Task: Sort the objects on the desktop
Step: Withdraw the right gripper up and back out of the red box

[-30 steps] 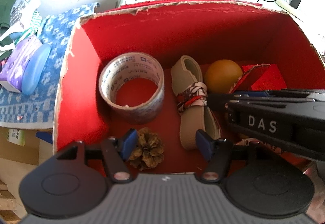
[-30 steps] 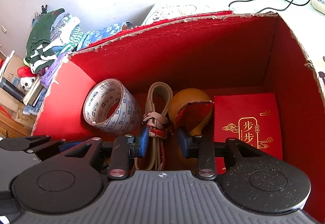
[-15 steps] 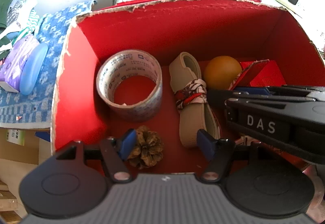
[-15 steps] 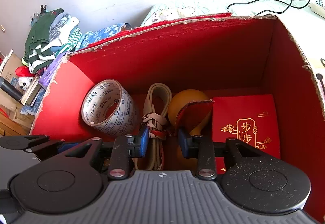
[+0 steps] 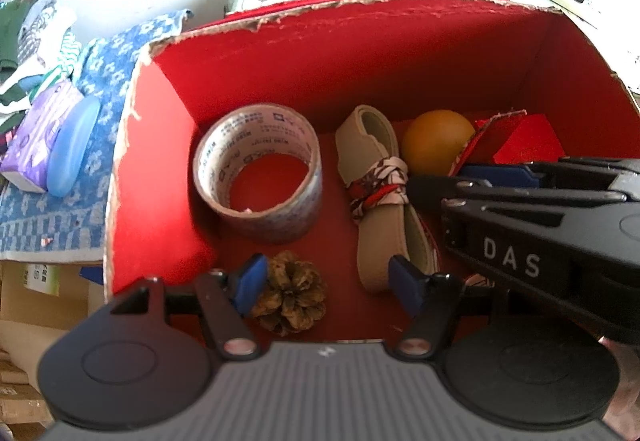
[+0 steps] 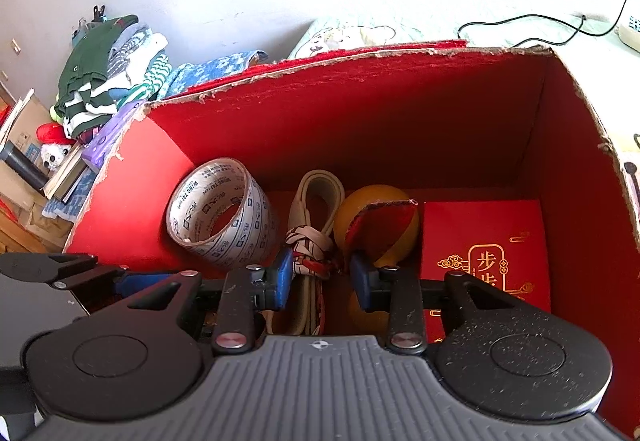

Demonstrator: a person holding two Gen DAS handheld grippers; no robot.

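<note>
Sunlit clutter ringed a red box, evidently the sorting bin: tape roll at ten o'clock, strap bundle and orange ball at centre. Left gripper hung released over the pinecone; right gripper straddled the strap, unclenched.

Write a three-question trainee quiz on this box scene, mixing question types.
1. True or false: the tape roll lies right of the orange ball in the left wrist view.
2. What lies nearest the left claw? A) pine cone B) ball C) envelope
3. Fill in: a patterned cloth is knotted around the folded ____.

Key: 1 false; 2 A; 3 belt.
</note>
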